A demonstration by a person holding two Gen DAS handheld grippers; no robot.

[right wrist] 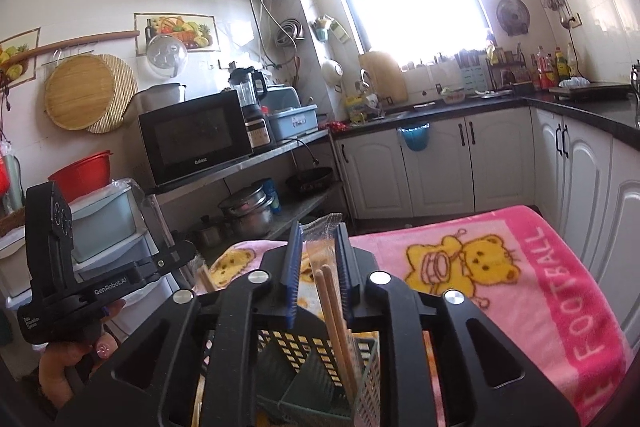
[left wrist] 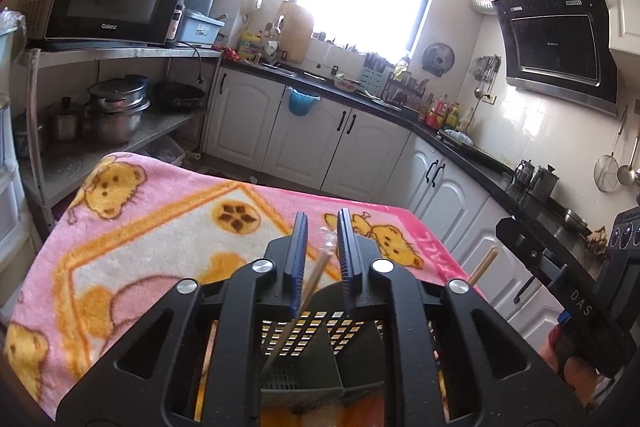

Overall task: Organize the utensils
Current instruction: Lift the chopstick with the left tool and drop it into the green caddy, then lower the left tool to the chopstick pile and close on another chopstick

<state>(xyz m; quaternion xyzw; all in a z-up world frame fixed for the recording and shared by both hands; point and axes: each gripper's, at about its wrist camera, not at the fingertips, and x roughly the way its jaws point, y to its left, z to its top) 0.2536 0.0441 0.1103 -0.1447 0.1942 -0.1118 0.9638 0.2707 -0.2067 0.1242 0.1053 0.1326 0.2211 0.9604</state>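
Dark perforated utensil basket sits bottom centre of both views, on the pink bear blanket. My left gripper stands slightly parted around one chopstick, pads not pressing. My right gripper is likewise released around wrapped chopsticks standing in the basket.

Black gripper (blue pads, seemingly)

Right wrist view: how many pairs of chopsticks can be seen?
2. One pair stands in the holder, between the fingers of the right gripper; another pair shows only its tips, left of it. More may be hidden.
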